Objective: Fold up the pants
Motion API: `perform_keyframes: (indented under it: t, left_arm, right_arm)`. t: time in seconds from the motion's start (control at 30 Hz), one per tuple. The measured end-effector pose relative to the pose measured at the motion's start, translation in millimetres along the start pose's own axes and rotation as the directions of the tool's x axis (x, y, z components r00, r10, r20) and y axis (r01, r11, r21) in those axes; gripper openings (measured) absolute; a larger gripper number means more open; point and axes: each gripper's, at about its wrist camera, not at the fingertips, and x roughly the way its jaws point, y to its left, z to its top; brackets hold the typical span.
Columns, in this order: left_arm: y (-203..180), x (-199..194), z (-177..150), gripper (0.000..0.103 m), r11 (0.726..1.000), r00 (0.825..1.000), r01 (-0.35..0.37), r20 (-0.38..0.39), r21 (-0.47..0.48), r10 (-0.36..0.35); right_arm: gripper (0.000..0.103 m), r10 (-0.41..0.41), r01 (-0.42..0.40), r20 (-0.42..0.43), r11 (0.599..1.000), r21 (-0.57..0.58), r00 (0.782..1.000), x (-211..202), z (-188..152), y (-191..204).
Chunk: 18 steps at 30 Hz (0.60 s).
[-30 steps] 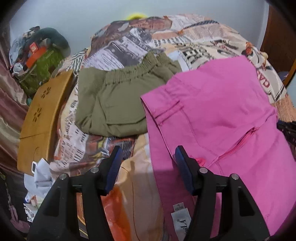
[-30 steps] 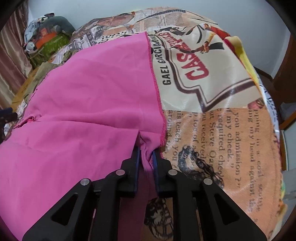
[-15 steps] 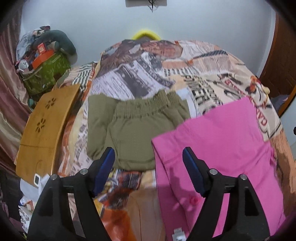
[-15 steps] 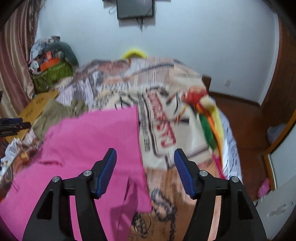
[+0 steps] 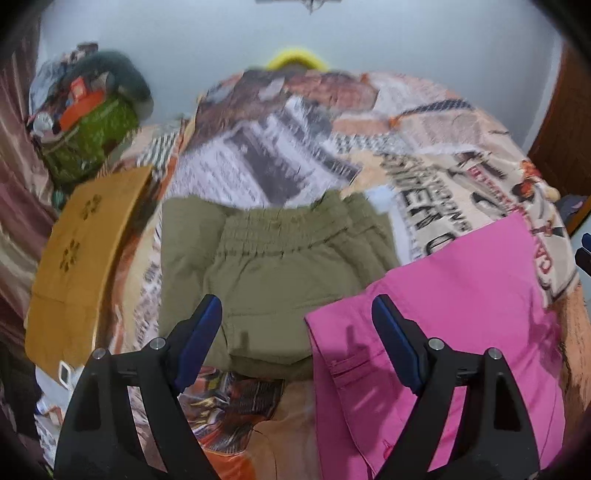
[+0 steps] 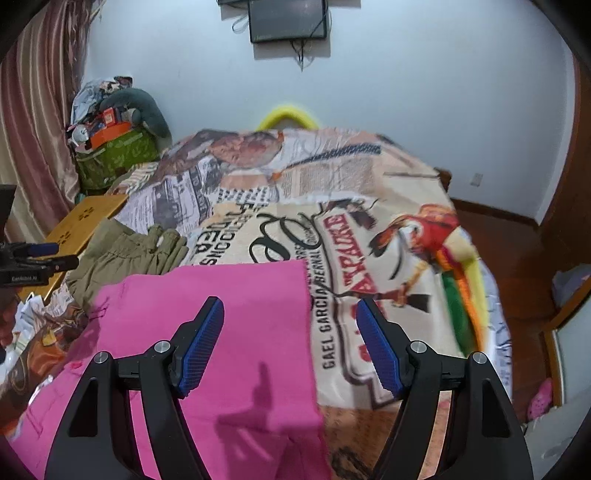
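Pink pants [image 5: 454, 317] [image 6: 207, 354] lie folded flat on the printed bedspread, at the right in the left wrist view and at the lower left in the right wrist view. My left gripper [image 5: 297, 314] hovers above the pants' left edge, its jaws opening, nothing between them. My right gripper [image 6: 290, 315] hangs over the pants' right edge, its jaws opening too, with only air between the blue pads [image 6: 201, 347]. The left gripper [image 6: 55, 254] also shows at the left rim of the right wrist view.
Folded olive-green shorts [image 5: 273, 273] [image 6: 129, 251] lie just left of the pink pants. A wooden lap tray [image 5: 77, 266] rests at the bed's left side. A green bag full of clutter [image 5: 88, 136] stands by the curtain. A screen [image 6: 288, 20] hangs on the far wall.
My right gripper let go of the pink pants' edge, opened wide and rose away from the bed. My left gripper widened and pulled back and up from the pants.
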Motion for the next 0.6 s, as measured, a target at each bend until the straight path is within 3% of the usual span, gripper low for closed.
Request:
perform_keyframes:
  t: [0.2, 0.3, 0.43, 0.6]
  left_arm:
    - [5, 44, -9, 0.084, 0.997, 0.994, 0.042, -0.102, -0.057, -0.048]
    - [6, 66, -12, 0.084, 0.991, 0.982, 0.081, -0.164, -0.102, -0.097]
    - [6, 80, -16, 0.082, 0.984, 0.974, 0.117, -0.178, -0.137, -0.141]
    - [2, 80, -17, 0.057, 0.98, 0.971, 0.157, -0.162, -0.119, -0.175]
  right_arm:
    - [0.071, 0.0, 0.001, -0.072, 1.0, 0.005, 0.997, 39, 0, -10]
    - [0.071, -0.003, 0.005, -0.081, 1.0, 0.015, 0.997, 56, 4, -17]
    - [0.071, 0.025, -0.023, -0.086, 0.999, 0.032, 0.996, 73, 9, -18]
    - [0.064, 0.022, -0.02, -0.122, 1.0, 0.021, 0.992, 96, 8, -8]
